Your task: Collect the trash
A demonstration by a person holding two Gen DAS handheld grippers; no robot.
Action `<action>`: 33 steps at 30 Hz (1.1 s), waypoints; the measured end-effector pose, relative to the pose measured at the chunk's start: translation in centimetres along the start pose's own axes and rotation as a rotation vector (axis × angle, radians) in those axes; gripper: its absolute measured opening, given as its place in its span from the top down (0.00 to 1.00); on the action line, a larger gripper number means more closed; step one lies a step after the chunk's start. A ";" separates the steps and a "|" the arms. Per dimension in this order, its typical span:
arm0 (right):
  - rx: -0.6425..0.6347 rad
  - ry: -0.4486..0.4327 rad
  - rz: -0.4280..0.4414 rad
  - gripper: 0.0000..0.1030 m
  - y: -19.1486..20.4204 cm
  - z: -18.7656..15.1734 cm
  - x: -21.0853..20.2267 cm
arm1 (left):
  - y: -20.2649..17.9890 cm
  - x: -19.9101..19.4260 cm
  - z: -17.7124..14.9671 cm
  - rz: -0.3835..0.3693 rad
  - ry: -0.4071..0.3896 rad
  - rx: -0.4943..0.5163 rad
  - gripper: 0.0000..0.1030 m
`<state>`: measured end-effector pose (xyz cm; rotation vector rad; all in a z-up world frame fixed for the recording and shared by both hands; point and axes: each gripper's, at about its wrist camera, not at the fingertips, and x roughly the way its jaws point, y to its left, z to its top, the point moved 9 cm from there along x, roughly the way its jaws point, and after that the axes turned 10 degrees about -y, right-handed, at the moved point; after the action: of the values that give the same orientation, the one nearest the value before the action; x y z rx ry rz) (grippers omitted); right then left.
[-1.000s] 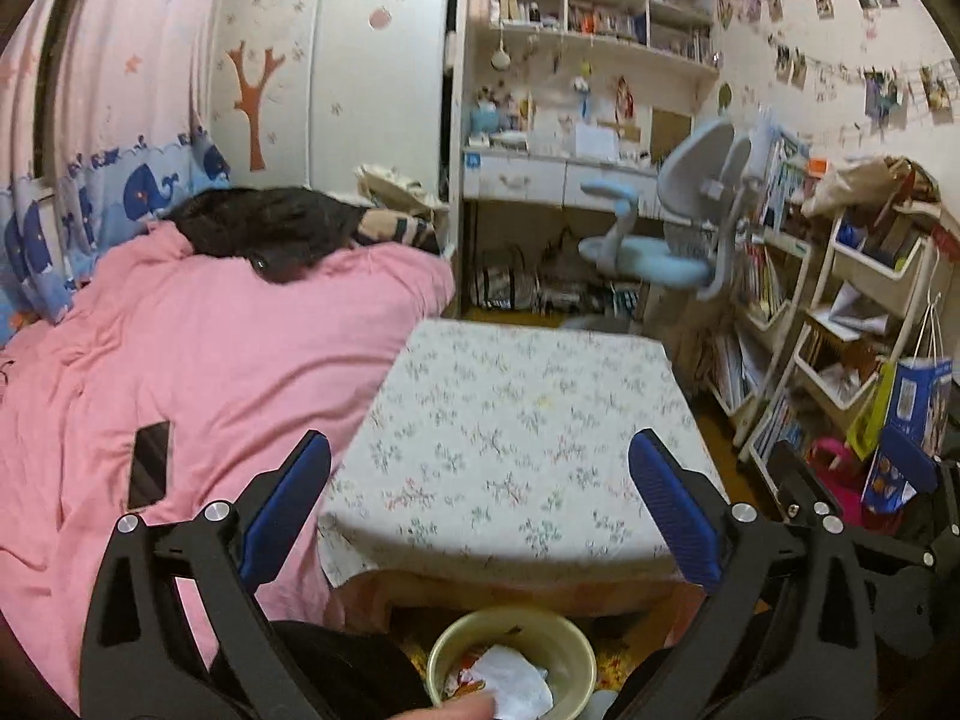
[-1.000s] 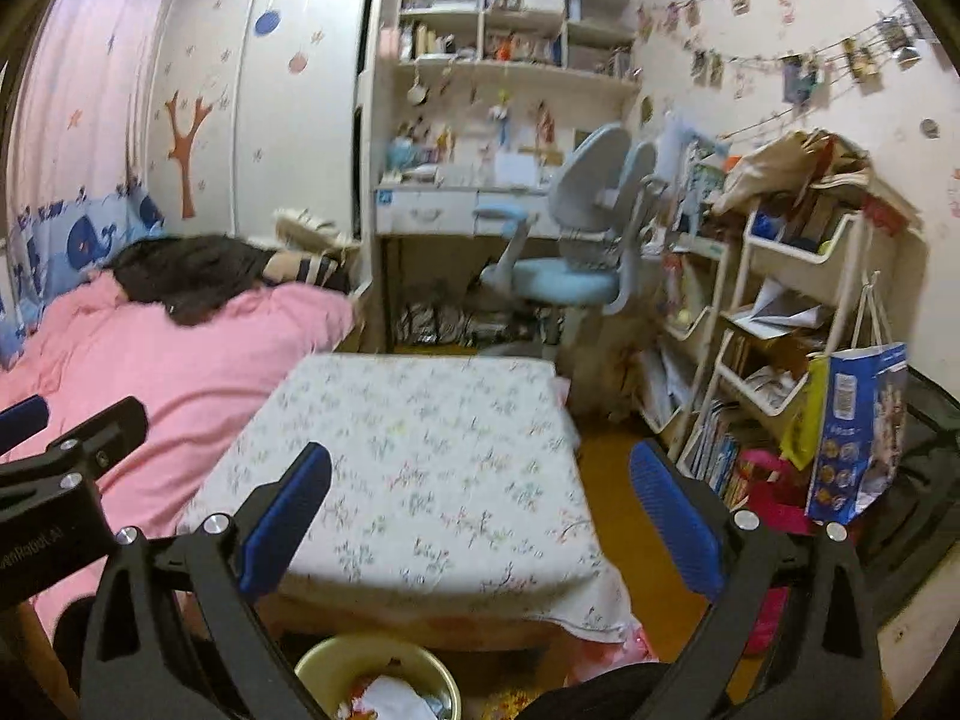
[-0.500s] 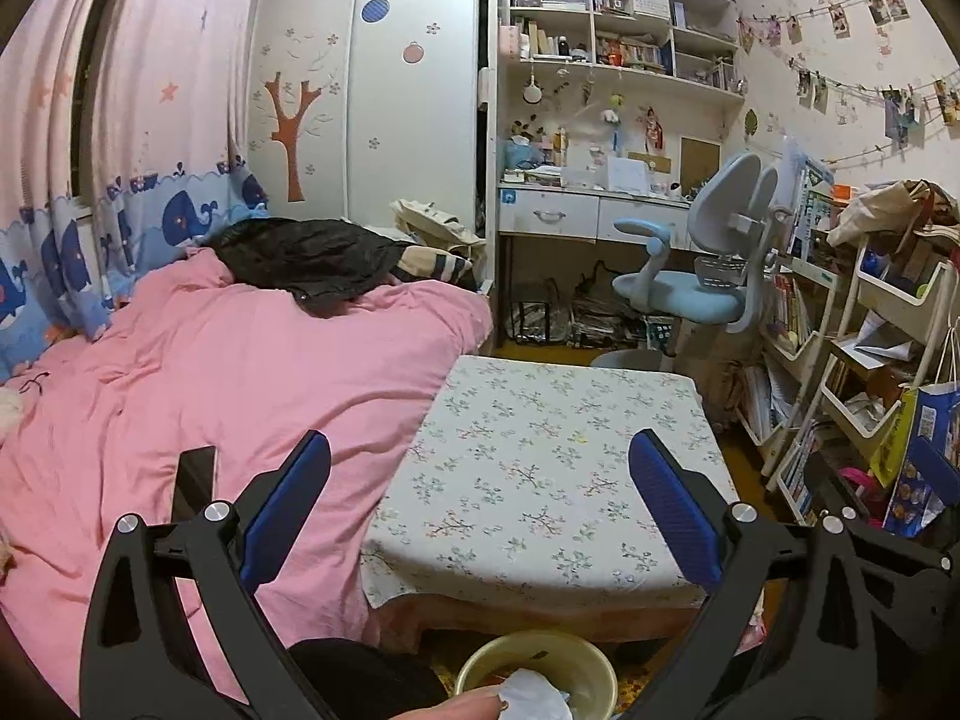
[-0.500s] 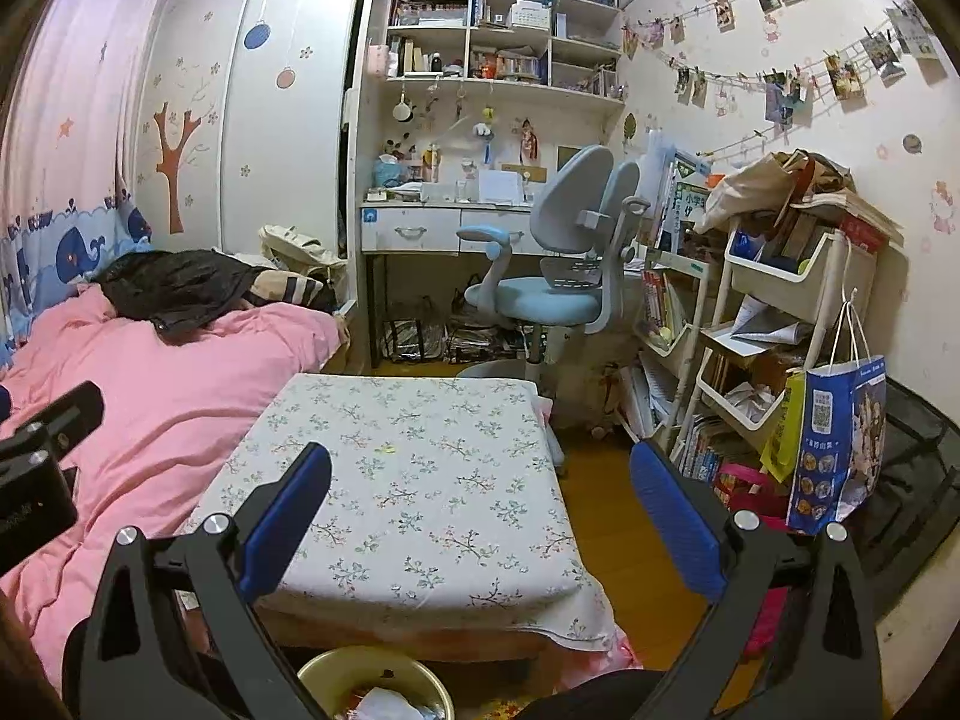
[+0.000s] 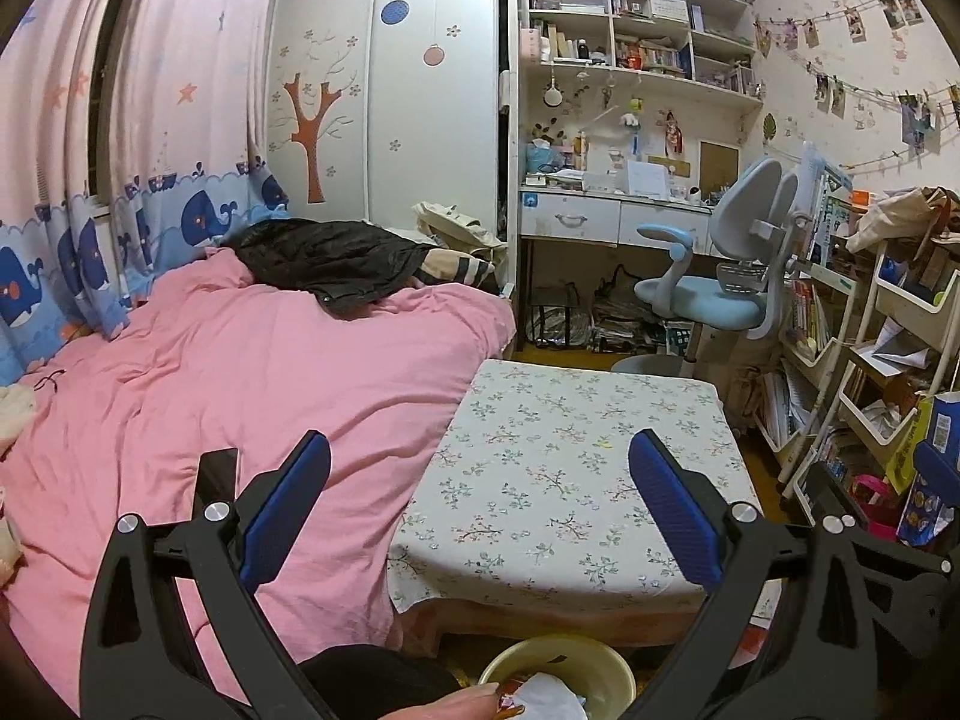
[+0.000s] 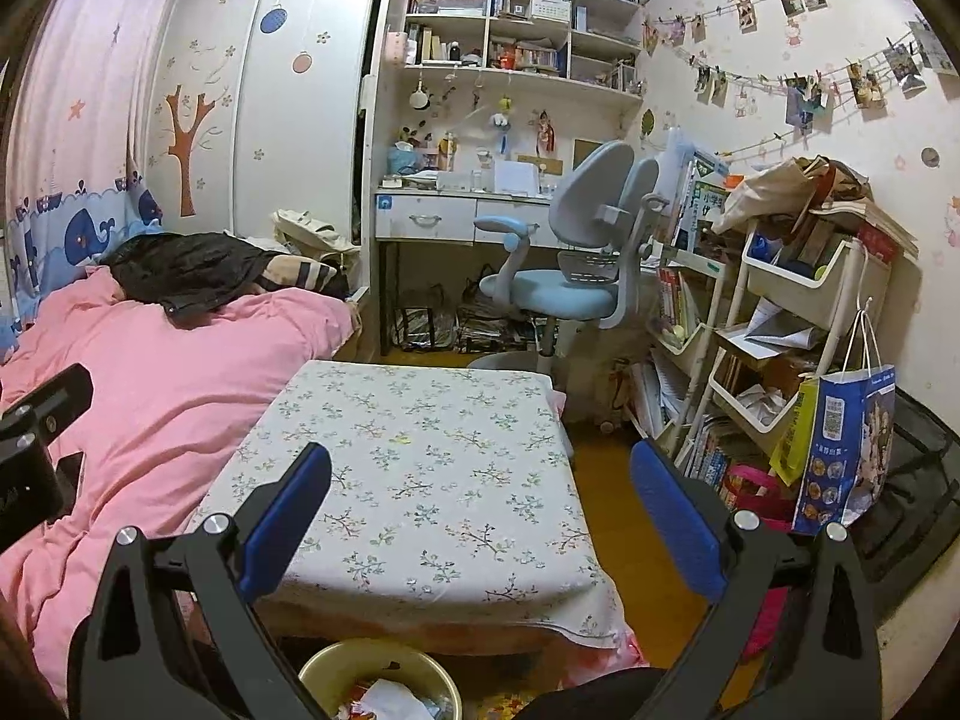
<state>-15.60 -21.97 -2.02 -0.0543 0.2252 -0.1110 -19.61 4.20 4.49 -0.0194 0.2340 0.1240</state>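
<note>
Both views higher, bin (image 6: 380,684) lower.

I hold my left gripper (image 5: 480,498) level with its blue fingers (image 5: 287,507) spread wide and nothing between them. My right gripper (image 6: 480,498) is equally wide and empty. A fingertip (image 5: 474,697) shows at the left view's bottom edge.

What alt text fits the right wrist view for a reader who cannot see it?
The right gripper hangs with jaws wide open and empty above a low table under a floral cloth, with a yellow bin of paper trash at the bottom edge. A pink bed lies left; a blue desk chair and cluttered shelves stand beyond.
</note>
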 end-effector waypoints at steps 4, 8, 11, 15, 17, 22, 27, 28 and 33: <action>0.020 0.006 0.006 0.07 -0.3 0.1 0.0 | 0.1 0.1 0.1 0.003 -0.003 0.005 0.07; 0.029 0.007 0.012 0.07 -0.4 0.2 -0.1 | 0.1 0.0 0.0 0.000 0.001 0.009 0.07; 0.030 0.005 0.016 0.07 -0.5 0.4 -0.2 | -0.1 0.1 -0.1 0.005 0.007 0.020 0.07; 0.037 0.001 0.013 0.07 -0.6 0.6 -0.3 | -0.4 0.1 -0.1 0.004 0.010 0.032 0.07; 0.040 -0.001 0.015 0.07 -0.6 0.6 -0.3 | -0.5 0.1 -0.1 0.004 0.012 0.032 0.07; 0.040 -0.004 0.016 0.07 -0.7 0.7 -0.4 | -0.6 0.0 -0.2 0.006 0.014 0.032 0.07; 0.042 -0.005 0.016 0.07 -0.7 0.8 -0.4 | -0.8 -0.1 -0.2 0.006 0.018 0.037 0.07; 0.041 -0.005 0.016 0.07 -0.7 0.8 -0.4 | -0.9 0.0 -0.2 0.004 0.017 0.037 0.07; 0.044 -0.006 0.017 0.07 -0.7 0.9 -0.4 | -1.0 0.0 -0.2 0.002 0.020 0.037 0.07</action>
<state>-15.87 -22.62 -1.03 -0.0087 0.2173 -0.0991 -19.56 3.25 4.30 0.0163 0.2562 0.1215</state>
